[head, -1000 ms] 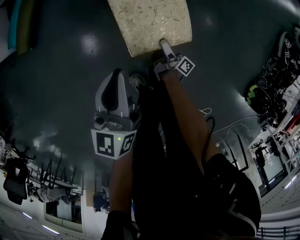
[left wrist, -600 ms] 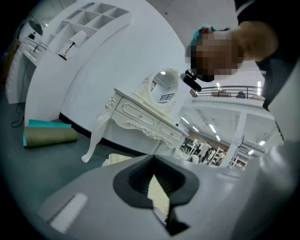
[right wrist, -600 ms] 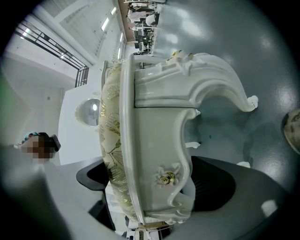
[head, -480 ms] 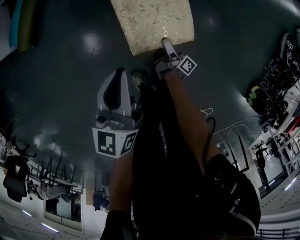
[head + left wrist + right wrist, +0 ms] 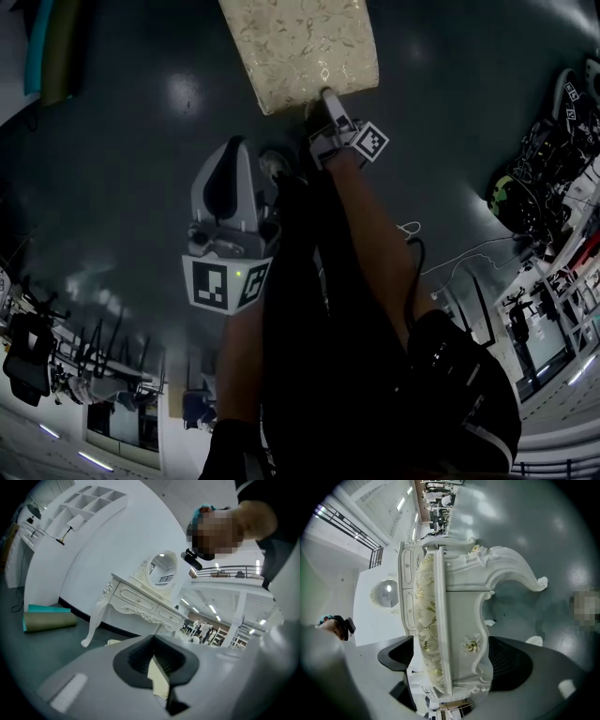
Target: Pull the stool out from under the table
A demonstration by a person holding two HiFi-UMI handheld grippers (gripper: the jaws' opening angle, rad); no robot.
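Observation:
The stool (image 5: 295, 47) has a cream gold-patterned cushion and stands on the dark floor at the top of the head view. My right gripper (image 5: 326, 98) is shut on its near edge. In the right gripper view the stool (image 5: 461, 620) lies sideways between the jaws: the cushion side meets the left pad and the white carved apron meets the right pad of my right gripper (image 5: 452, 667). The white dressing table (image 5: 404, 573) with its round mirror stands just behind. My left gripper (image 5: 234, 145) hangs by my leg, shut and holding nothing, and its view shows the table (image 5: 140, 602) farther off.
A rolled teal and olive mat (image 5: 47, 618) lies on the floor left of the table. Cables and gear (image 5: 548, 173) crowd the floor at the right. My black-clad legs (image 5: 319, 328) and a shoe (image 5: 275, 161) stand between the two grippers.
The right gripper stays clamped on the stool's edge. Stool and gripper have shifted only slightly in the head view. The left gripper has barely moved.

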